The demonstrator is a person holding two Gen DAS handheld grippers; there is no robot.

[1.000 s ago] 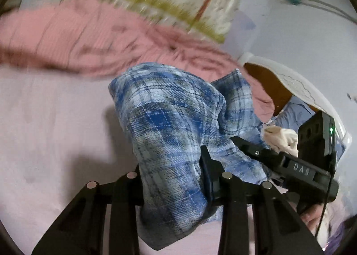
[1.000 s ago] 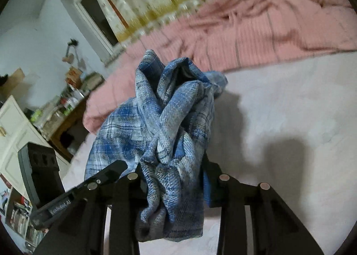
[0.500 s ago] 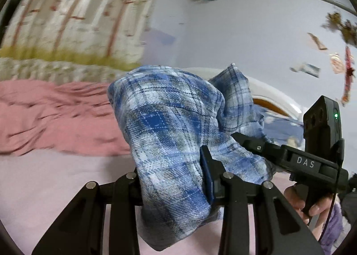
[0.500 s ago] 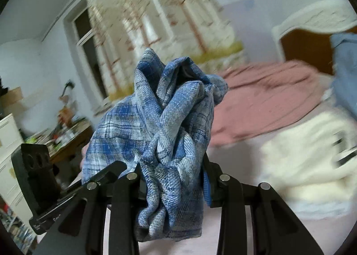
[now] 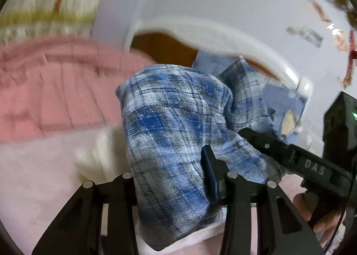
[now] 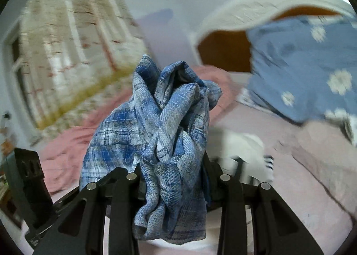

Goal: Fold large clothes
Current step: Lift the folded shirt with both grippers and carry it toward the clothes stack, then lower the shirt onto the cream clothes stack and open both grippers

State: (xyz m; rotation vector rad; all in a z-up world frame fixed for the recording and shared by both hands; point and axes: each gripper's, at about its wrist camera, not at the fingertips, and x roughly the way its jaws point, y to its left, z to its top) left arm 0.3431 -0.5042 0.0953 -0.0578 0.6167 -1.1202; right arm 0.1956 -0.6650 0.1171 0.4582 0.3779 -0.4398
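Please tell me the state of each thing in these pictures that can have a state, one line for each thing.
Plaid shirt: bunched, lifted off the bed, gripped by both tools.
Left tool: closed on the plaid shirt; jaws have just been opening a little, cloth between them.
Right tool: closed on the plaid shirt.
Pink blanket: rumpled on the bed.
Blue flowered pillow: leaning against the headboard.
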